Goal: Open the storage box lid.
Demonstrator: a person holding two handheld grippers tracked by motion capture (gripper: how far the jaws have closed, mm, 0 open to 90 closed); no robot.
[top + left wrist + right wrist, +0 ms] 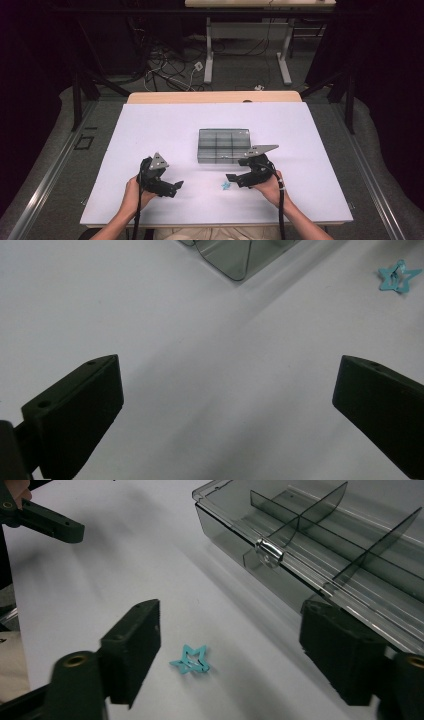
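Small turquoise star-shaped clip lies flat on the white counter, at about 6 o'clock from the smoky transparent plastic divider box in the high view, near it but not touching. In the right gripper view the star sits between the two black jaws, lower centre, closer to the left jaw; pads not touching it.

Right gripper: jaws partly open, nothing gripped, star clip in the gap on the counter surface. Its right jaw overlaps the near wall of the box in the right gripper view; cannot tell if it touches.

Left gripper: jaws wide, bare counter between them. From the left gripper view the star clip is at roughly 2 o'clock, well apart from the jaws; a corner of the box sits at 12 o'clock. In the right gripper view one jaw of the left gripper shows at 10 o'clock.

Box: lid closed, clear latch on the near long wall, inner partitions split it into compartments. Compartments that show look empty.

In the way: only the closed lid and near wall of the box, right beside the right gripper. Counter between the two grippers is open surface. Beyond the counter at 12 o'clock: a pale wooden edge strip, floor with cables, white desk legs.
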